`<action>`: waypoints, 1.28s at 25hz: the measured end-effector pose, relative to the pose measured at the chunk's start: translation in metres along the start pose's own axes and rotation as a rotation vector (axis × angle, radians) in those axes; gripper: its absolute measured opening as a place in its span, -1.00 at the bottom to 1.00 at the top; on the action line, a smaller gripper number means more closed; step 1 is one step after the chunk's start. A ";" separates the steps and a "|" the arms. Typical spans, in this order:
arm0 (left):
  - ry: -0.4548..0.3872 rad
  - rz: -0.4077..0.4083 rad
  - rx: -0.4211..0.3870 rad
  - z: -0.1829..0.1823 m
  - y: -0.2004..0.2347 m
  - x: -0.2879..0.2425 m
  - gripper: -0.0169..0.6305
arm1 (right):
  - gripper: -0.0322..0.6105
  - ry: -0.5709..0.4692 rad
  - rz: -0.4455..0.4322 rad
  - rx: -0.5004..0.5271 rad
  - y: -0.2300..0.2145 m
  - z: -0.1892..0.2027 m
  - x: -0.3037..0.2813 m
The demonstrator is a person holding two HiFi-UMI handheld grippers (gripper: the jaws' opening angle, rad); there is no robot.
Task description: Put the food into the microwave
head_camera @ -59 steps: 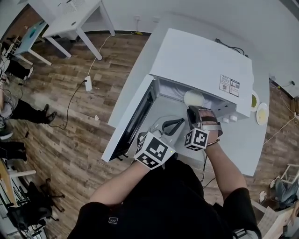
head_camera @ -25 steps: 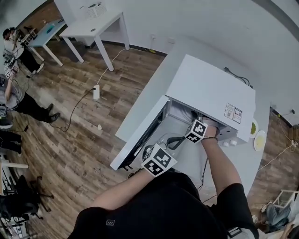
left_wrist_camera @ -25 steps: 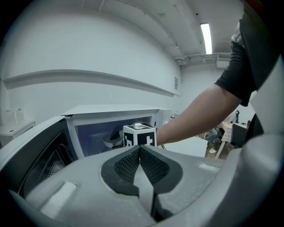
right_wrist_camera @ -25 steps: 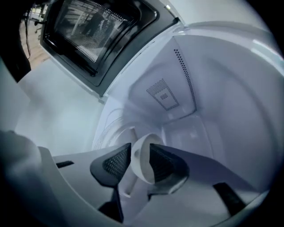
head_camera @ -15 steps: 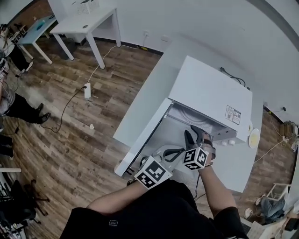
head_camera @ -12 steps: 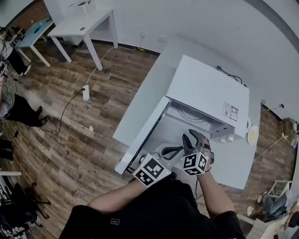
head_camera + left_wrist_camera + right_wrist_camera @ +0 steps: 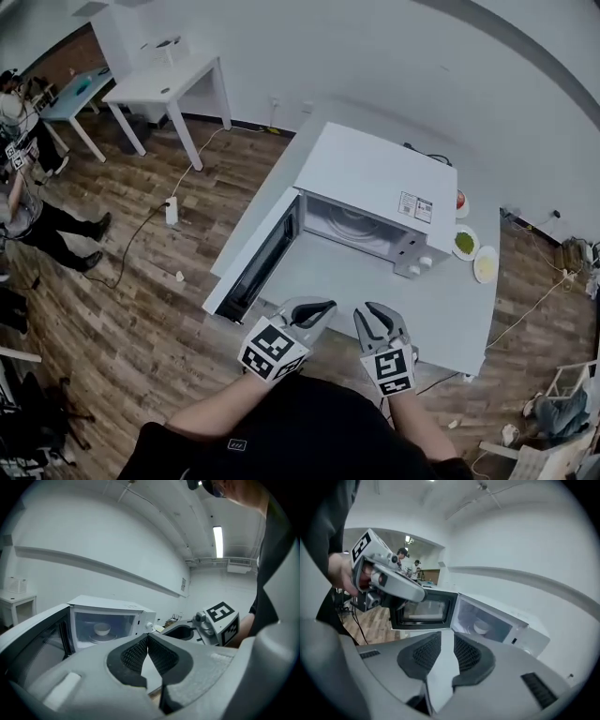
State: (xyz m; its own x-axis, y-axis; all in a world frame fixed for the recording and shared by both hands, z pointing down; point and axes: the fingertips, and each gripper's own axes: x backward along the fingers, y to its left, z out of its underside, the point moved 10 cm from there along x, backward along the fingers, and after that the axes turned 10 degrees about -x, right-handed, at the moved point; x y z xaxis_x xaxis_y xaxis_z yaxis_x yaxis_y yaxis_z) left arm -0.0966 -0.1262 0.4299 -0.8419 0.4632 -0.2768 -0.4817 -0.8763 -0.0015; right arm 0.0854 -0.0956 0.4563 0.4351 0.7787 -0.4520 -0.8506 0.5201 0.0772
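Microwave (image 7: pixel 380 178): stands on a white table (image 7: pixel 450 309), its front facing the person.
Door (image 7: pixel 258 262): swung wide open to the left in the head view, hanging out past the table edge.
Food: a white bowl (image 7: pixel 101 629) sits inside the microwave on the turntable, roughly in the middle of the cavity; no gripper touches it.
Left gripper (image 7: pixel 323 305): held over the near part of the table in front of the open door, well apart from the bowl; its jaw tips meet, with nothing between them.
Right gripper (image 7: pixel 375 314): just beside the left one, pointing toward the microwave; its jaws have a narrow gap and are closing, with nothing between them.
Plates: a small plate with green food (image 7: pixel 464 243) and a pale yellow plate (image 7: pixel 486 264) lie on the table to the right of the microwave.
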 end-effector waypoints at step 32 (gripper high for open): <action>-0.151 -0.042 -0.084 -0.073 -0.122 0.093 -0.92 | -0.86 -0.370 -0.233 -0.349 0.041 -0.025 0.194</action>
State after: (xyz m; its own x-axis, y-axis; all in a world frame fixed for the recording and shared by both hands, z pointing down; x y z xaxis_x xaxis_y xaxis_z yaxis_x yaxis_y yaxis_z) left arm -0.0978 0.0143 0.3338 -0.8516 0.5084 -0.1273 -0.5003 -0.8610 -0.0919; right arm 0.1270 0.0678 0.3493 0.6447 0.7608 -0.0746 -0.7391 0.5955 -0.3148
